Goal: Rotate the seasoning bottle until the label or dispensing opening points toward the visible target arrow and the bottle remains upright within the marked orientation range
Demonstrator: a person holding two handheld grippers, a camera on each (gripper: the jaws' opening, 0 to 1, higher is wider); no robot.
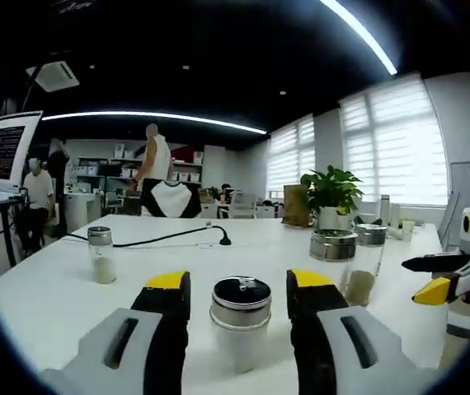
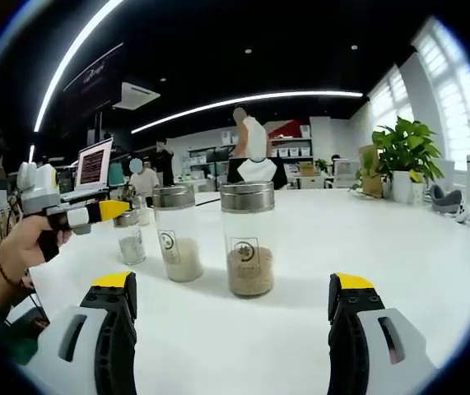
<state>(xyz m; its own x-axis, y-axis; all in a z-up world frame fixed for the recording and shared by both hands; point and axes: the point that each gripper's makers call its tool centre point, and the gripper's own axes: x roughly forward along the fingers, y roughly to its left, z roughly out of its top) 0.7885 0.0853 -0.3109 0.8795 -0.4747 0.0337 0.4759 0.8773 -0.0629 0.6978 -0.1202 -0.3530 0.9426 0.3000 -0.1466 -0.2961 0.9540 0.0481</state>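
Left tool wide, jaws flanking upright bottle on tabletop, not touching. Right tool wide, near two jars.

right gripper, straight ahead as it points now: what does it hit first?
Probably the seasoning bottle with brownish grains, standing upright roughly centred between the open jaws of the right gripper. A second bottle with paler grains stands just left of that line and looks about as near; depth is hard to judge.
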